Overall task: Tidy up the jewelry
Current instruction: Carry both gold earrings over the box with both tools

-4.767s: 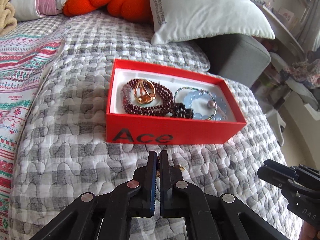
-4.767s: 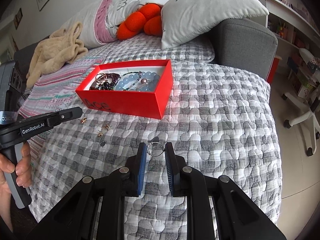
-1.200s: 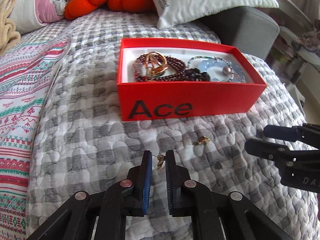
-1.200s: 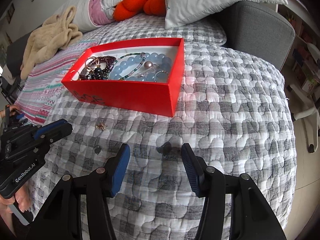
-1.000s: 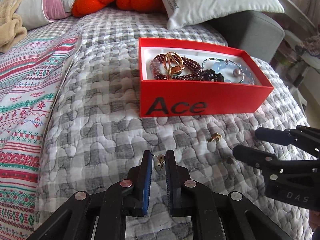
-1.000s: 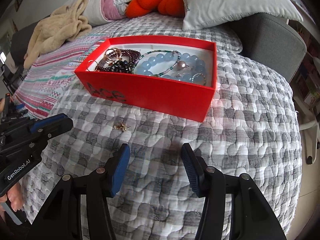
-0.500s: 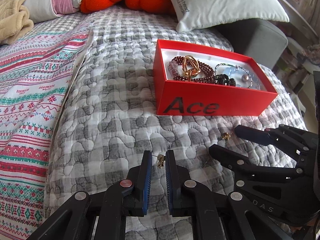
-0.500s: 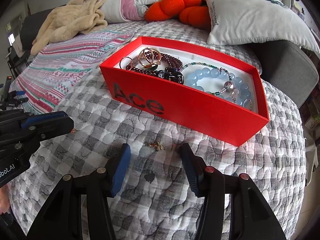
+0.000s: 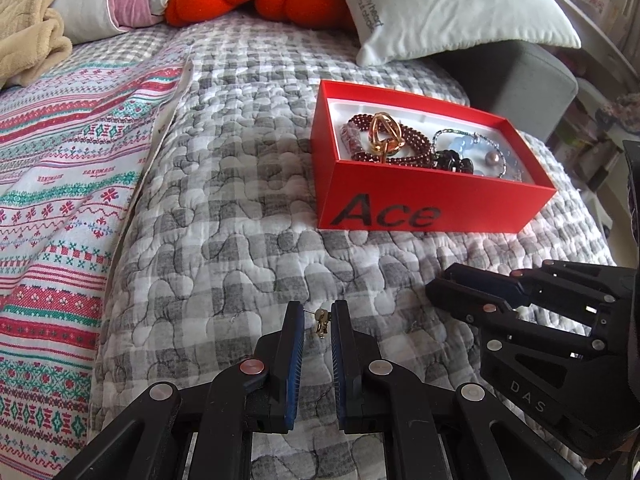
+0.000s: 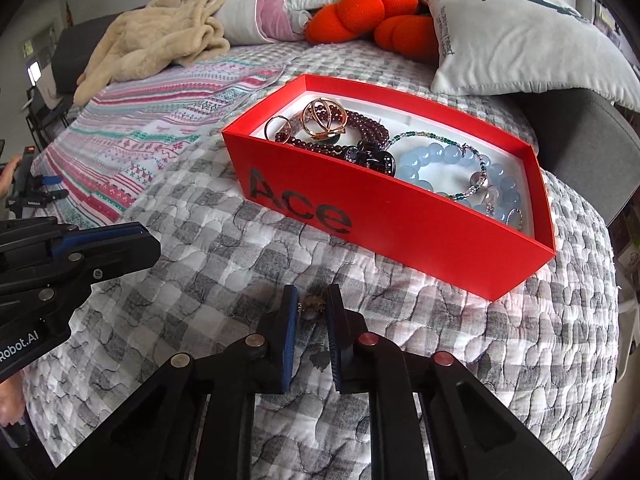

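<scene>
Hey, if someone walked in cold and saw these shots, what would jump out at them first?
The bright red box marked Ace, sitting on the grey checked quilt and filled with jewelry: dark red bead strands, a pale blue bead bracelet and a gold knot-shaped piece. Nearer the cameras, each gripper pinches a small gold earring: the left gripper one, the right gripper another down at the quilt.

A home bedroom; quilted bed point(image 9: 240, 208), pillow point(image 9: 452, 8) (printed), plush toy point(image 10: 372, 16).

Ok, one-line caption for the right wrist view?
Right claw closing around a small gold earring on the checked quilt, just in front of the red Ace box of bracelets.
</scene>
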The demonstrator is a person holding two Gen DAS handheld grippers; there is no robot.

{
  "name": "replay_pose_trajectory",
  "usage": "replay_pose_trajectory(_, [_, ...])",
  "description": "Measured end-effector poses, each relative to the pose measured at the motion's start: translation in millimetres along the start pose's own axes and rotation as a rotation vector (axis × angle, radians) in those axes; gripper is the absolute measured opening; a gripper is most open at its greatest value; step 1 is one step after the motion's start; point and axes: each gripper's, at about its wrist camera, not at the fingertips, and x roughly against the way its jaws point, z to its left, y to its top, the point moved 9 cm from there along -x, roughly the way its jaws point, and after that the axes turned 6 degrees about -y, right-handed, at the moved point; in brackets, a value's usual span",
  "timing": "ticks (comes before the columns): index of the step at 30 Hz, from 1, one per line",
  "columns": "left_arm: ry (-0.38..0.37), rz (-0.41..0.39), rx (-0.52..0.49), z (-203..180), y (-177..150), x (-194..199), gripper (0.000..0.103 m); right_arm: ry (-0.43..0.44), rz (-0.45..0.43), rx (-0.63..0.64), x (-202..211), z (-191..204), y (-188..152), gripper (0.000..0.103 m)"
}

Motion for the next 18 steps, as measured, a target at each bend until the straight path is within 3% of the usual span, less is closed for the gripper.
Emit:
replay_pose_trajectory(11, [-0.005, -0.022, 0.021, 1.0, 7.2, 3.5, 0.008, 0.020, 0.012, -0.043, 16.7, -14.6, -2.9, 0.014])
replay_pose_trajectory(18, [-0.049, -0.087, 0.040, -12.0, 31.3, 9.8, 0.008, 0.032, -0.050, -0.108, 43.7, -35.1, 13.2, 0.014])
